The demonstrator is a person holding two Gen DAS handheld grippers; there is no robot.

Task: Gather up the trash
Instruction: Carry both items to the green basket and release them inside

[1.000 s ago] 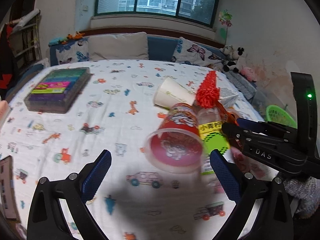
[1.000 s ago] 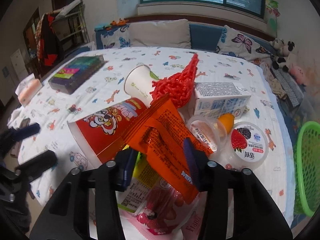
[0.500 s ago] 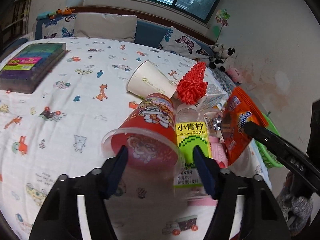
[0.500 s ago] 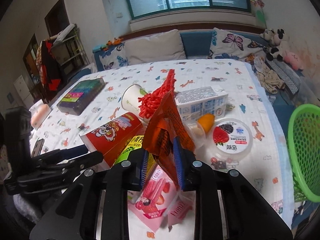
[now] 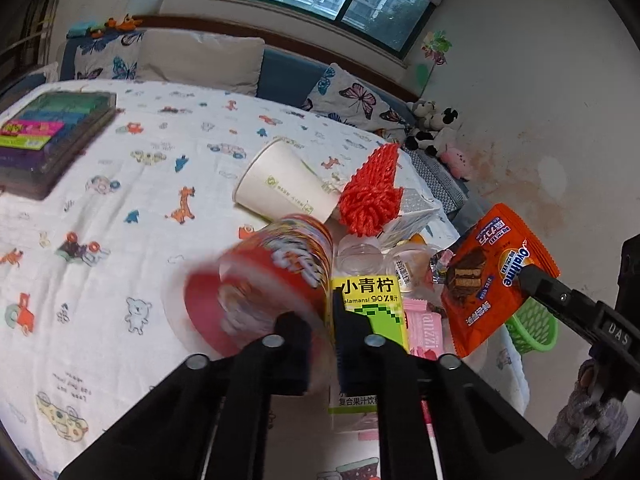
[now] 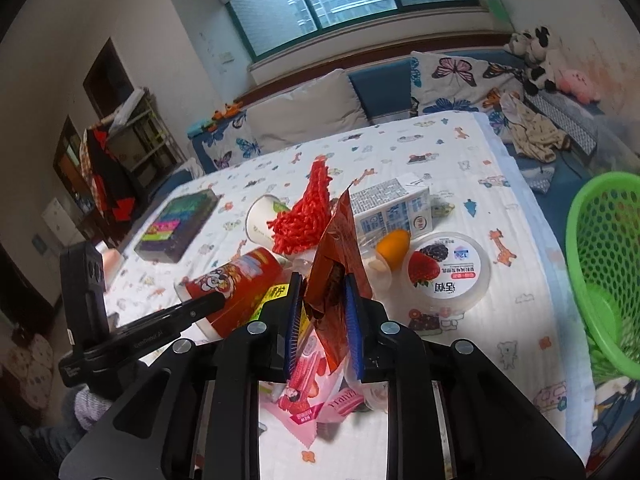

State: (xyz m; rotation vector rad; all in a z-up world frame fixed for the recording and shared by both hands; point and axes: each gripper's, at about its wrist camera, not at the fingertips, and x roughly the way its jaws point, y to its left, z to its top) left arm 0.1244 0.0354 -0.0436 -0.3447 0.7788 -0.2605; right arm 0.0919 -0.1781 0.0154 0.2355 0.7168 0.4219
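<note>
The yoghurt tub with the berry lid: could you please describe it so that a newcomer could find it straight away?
Start at the green basket beside the bed, then move onto the cartoon-print sheet next to it. The yoghurt tub sits upright at the near edge of the trash pile, just beside a small orange fruit. It alone is round and low, its lid showing a strawberry and a blackberry.

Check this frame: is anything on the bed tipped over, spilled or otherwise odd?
Yes. The white paper cup and the red snack cup both lie on their sides on the bedsheet. No spill shows.
</note>
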